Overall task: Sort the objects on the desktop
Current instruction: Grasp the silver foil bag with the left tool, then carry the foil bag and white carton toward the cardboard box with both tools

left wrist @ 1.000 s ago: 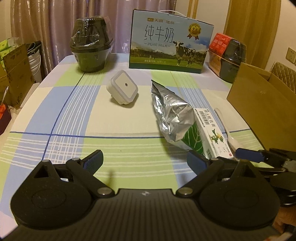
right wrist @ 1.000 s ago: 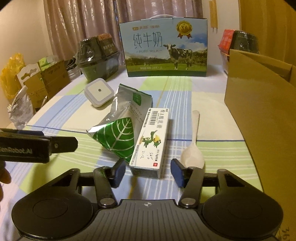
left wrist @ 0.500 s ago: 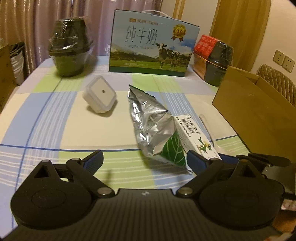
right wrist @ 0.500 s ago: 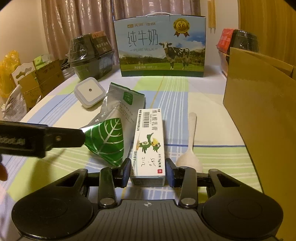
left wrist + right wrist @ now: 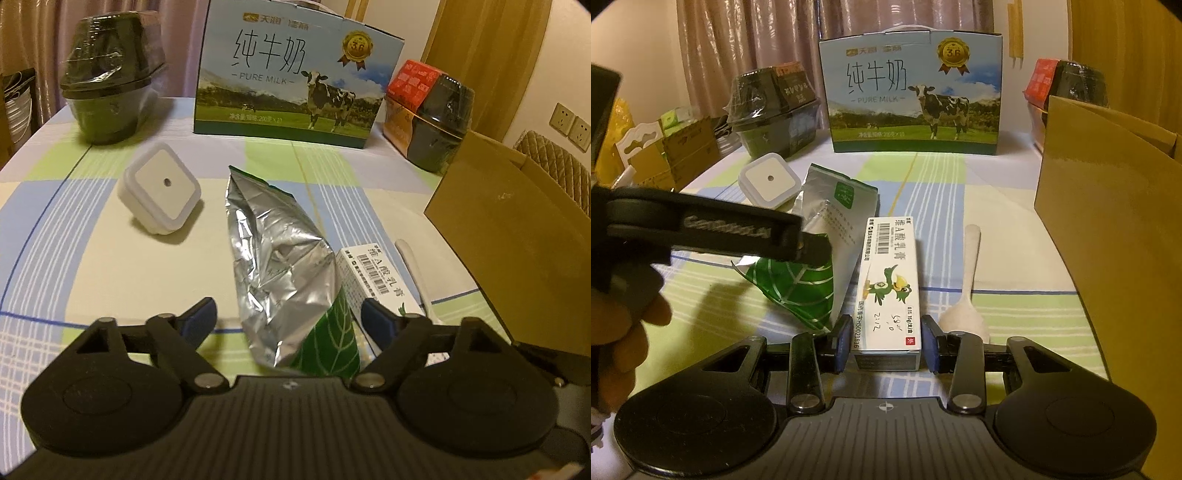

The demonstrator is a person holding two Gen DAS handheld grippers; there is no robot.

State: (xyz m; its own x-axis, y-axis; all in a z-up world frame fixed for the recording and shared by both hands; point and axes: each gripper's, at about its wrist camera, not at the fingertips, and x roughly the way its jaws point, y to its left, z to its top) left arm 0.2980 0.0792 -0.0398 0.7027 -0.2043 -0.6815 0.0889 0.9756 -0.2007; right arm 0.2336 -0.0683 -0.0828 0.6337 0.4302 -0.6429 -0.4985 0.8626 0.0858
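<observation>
A silver foil bag [image 5: 280,258] with a green leaf print lies on the checked tablecloth [image 5: 92,258]. My left gripper [image 5: 288,317] straddles its near end. Its jaws are closing and the pads stand clear of the foil. Right beside the bag lies a white ointment box [image 5: 890,273] with a green bird on it. My right gripper [image 5: 886,343] is shut on the box's near end, a pad against each long side. In the right wrist view one left finger [image 5: 809,251] hangs over the bag [image 5: 834,218]. The box [image 5: 373,273] shows past the left gripper's right pad.
A white spoon [image 5: 967,295] lies right of the box. A white square night light [image 5: 160,194] sits beyond the bag. An open cardboard box [image 5: 1108,221] walls the right side. A milk carton [image 5: 295,81] and wrapped black bowls [image 5: 110,85] line the back. A hand [image 5: 624,332] holds the left gripper.
My left gripper has moved in over the foil bag's near end and its jaws have narrowed. My right gripper has shut on the ointment box and since kept still.
</observation>
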